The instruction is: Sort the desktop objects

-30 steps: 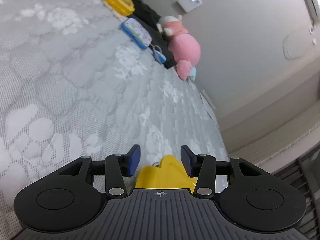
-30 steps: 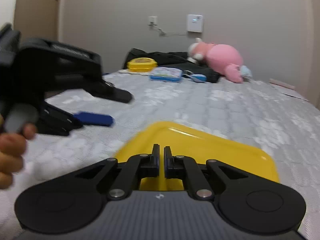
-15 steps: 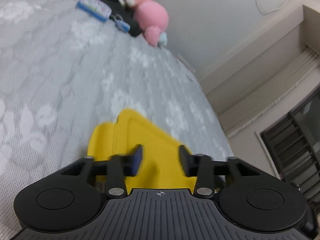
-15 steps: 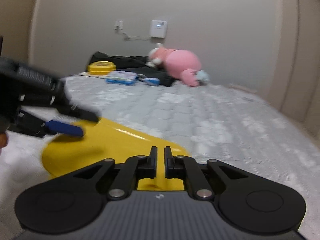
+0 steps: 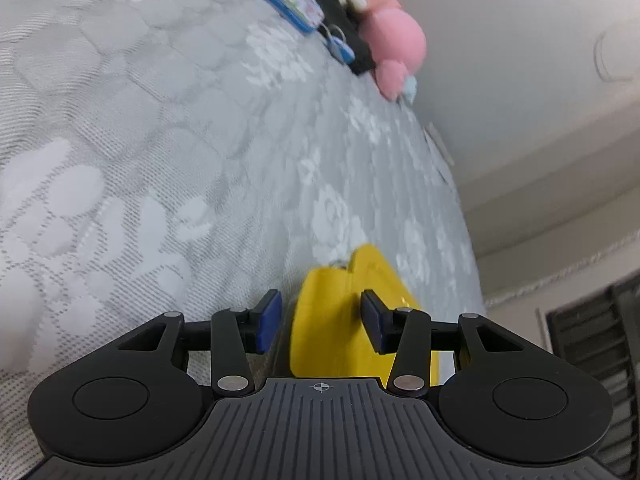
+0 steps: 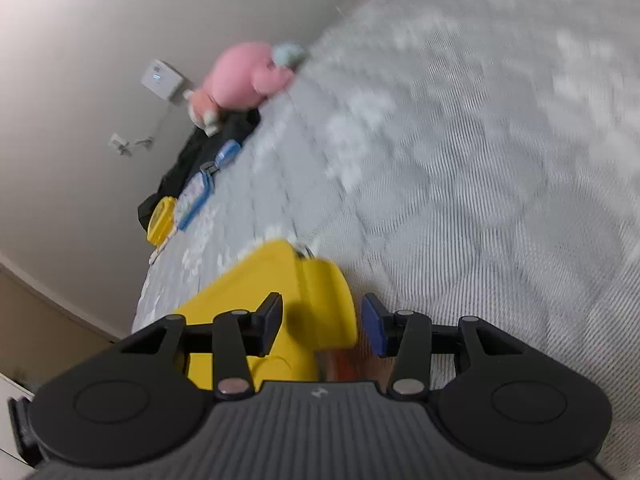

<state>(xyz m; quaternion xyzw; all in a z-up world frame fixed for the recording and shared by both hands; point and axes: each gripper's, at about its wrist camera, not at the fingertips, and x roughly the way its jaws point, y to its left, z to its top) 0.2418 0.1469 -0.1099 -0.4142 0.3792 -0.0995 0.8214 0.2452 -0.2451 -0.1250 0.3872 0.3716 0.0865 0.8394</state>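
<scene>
A yellow plastic box (image 5: 332, 328) lies on the grey patterned mattress (image 5: 160, 140), right in front of both grippers. My left gripper (image 5: 320, 322) is open, its blue pads on either side of the box's near corner. My right gripper (image 6: 322, 326) is open too, with a corner of the same yellow box (image 6: 280, 280) between its fingers. Far off by the wall lie a blue pencil case (image 5: 290, 2), a blue key tag (image 5: 340, 48), a small yellow case (image 6: 160, 220) and a pink plush toy (image 5: 394, 46).
A black garment (image 6: 208, 148) lies under the far items by the wall. The mattress edge (image 5: 460, 216) runs along the right in the left wrist view, with a dark grille (image 5: 592, 344) beyond it. A white wall unit (image 6: 162, 78) hangs above the plush.
My right gripper has opened and rolled hard to one side. My left gripper swung back over the mattress, the yellow box now sitting between its pads at the right.
</scene>
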